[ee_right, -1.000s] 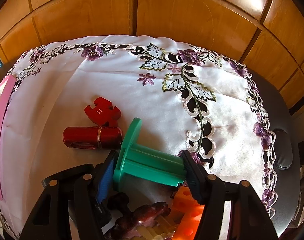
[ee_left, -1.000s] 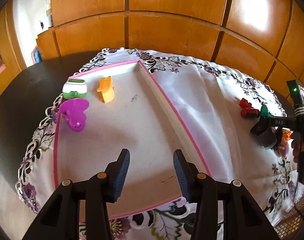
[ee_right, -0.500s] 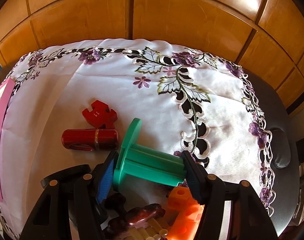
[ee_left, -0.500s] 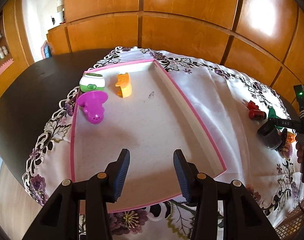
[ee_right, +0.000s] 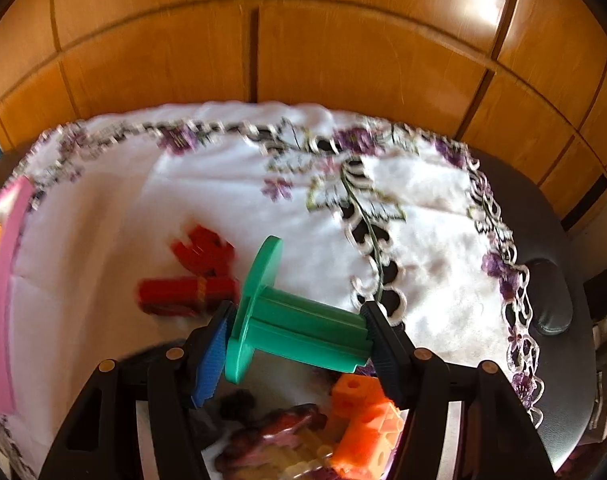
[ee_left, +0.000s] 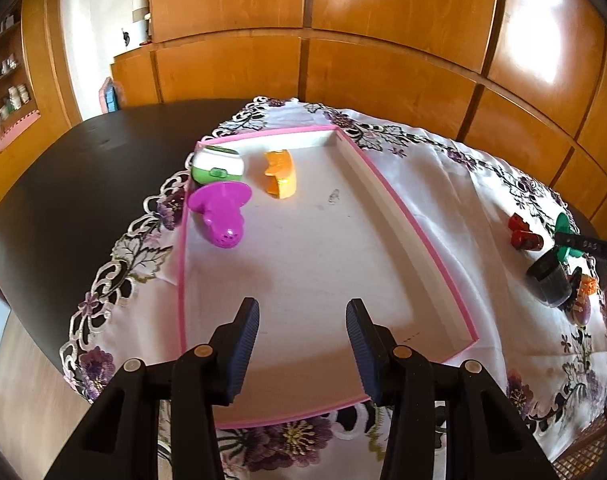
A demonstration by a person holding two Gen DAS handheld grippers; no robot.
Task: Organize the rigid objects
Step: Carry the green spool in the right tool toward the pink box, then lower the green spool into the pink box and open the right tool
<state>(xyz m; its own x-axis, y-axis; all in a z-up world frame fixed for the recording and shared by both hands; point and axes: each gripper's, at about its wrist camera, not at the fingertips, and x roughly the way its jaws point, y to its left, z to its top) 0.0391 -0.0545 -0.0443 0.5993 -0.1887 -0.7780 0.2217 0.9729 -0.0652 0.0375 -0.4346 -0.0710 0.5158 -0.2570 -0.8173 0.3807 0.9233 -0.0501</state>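
My right gripper is shut on a green spool and holds it above the white tablecloth. Below it lie a red tube, a red block, an orange block and a dark brown piece. My left gripper is open and empty above the near end of the pink-rimmed tray. The tray holds a purple toy, a green and white toy and an orange piece at its far left. The right gripper with the spool shows at the right edge.
A black cup stands beside the red pieces right of the tray. The cloth covers a dark round table. Wooden panels close the back. A dark oval object lies on the table's right edge.
My left gripper has pulled back and up, so more of the tray and table shows. My right gripper has lifted the green spool higher above the pile; its view is blurred.
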